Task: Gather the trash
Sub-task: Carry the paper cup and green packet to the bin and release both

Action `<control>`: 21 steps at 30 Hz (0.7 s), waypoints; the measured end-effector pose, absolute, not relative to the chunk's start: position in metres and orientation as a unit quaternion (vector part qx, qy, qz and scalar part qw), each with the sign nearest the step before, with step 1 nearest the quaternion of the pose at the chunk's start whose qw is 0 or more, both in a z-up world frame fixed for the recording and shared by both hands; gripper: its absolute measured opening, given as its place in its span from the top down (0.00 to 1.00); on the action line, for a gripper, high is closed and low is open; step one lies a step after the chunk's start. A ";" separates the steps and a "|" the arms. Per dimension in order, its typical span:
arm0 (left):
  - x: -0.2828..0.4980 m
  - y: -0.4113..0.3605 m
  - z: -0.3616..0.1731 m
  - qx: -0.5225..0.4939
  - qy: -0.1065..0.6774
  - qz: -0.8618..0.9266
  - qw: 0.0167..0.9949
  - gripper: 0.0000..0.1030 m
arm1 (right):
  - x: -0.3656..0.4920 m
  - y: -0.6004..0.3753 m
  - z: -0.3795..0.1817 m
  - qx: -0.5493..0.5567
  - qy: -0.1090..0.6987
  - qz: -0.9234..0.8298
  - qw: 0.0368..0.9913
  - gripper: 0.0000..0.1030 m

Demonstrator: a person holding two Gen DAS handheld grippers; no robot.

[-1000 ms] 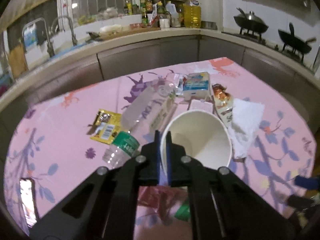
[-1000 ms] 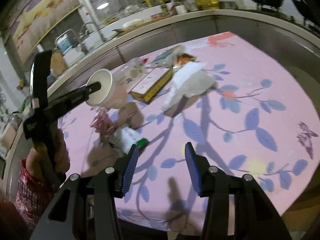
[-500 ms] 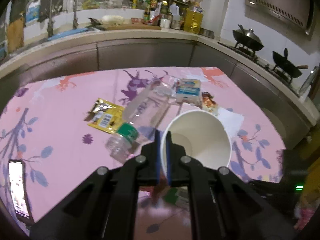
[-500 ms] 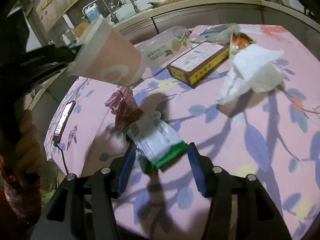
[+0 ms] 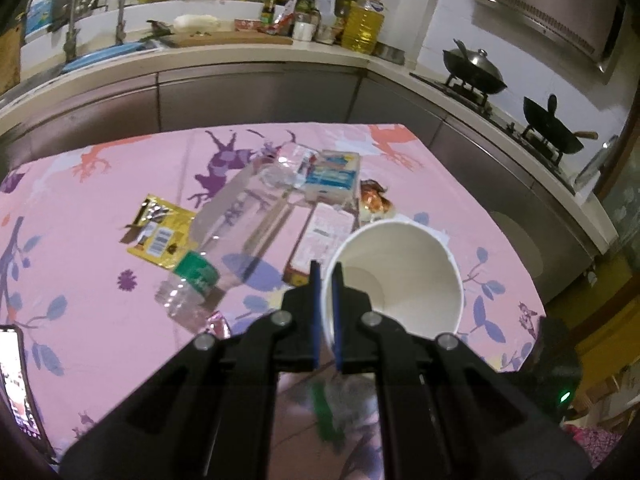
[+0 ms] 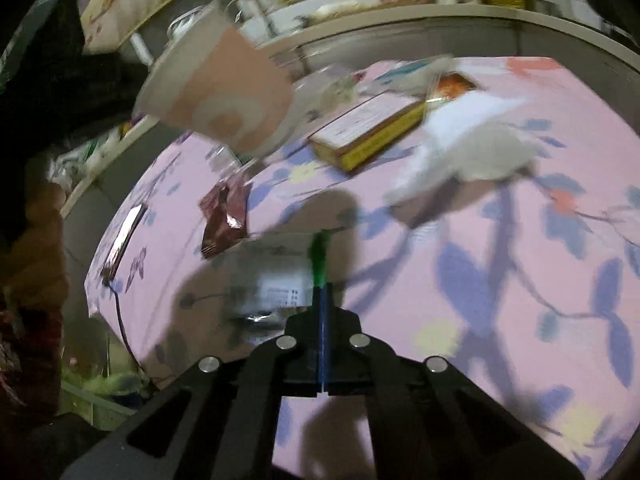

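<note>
Two claws are busy: the left claw point(image 5: 325, 308) is clamped narrow on the rim of the paper cup point(image 5: 396, 276), held tilted above the pink tabletop point(image 5: 100, 320), and the right claw point(image 6: 322, 320) is pinched tight on a thin green-edged wrapper point(image 6: 280, 292). Blur suggests a fast lift. I judge the slim edge grip could let the wrapper slip free short of the cup, or it could catch on the rim.
</note>
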State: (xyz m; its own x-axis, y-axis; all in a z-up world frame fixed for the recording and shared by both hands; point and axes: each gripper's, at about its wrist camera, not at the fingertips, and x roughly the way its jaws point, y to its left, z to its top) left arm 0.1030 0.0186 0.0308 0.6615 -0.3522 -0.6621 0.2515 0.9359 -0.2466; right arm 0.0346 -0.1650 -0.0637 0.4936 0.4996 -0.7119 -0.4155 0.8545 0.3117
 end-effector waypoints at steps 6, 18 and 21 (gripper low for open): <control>0.105 -0.013 0.033 -0.047 0.381 -0.186 0.905 0.96 | 0.029 -0.222 -0.054 0.107 0.402 0.219 0.883 1.00; 0.120 -0.092 0.043 0.006 0.388 -0.238 0.890 0.96 | 0.043 -0.317 -0.023 0.168 0.325 0.146 0.919 1.00; 0.133 -0.132 0.045 0.027 0.390 -0.263 0.882 0.96 | 0.054 -0.342 -0.016 0.178 0.306 0.128 0.927 1.00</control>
State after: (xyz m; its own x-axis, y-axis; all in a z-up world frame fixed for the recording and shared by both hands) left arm 0.1329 -0.1325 0.0450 0.5579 -0.4429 -0.7019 0.4852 0.8602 -0.1571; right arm 0.0542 -0.3425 -0.0158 0.7802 0.3459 -0.5211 -0.1285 0.9040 0.4078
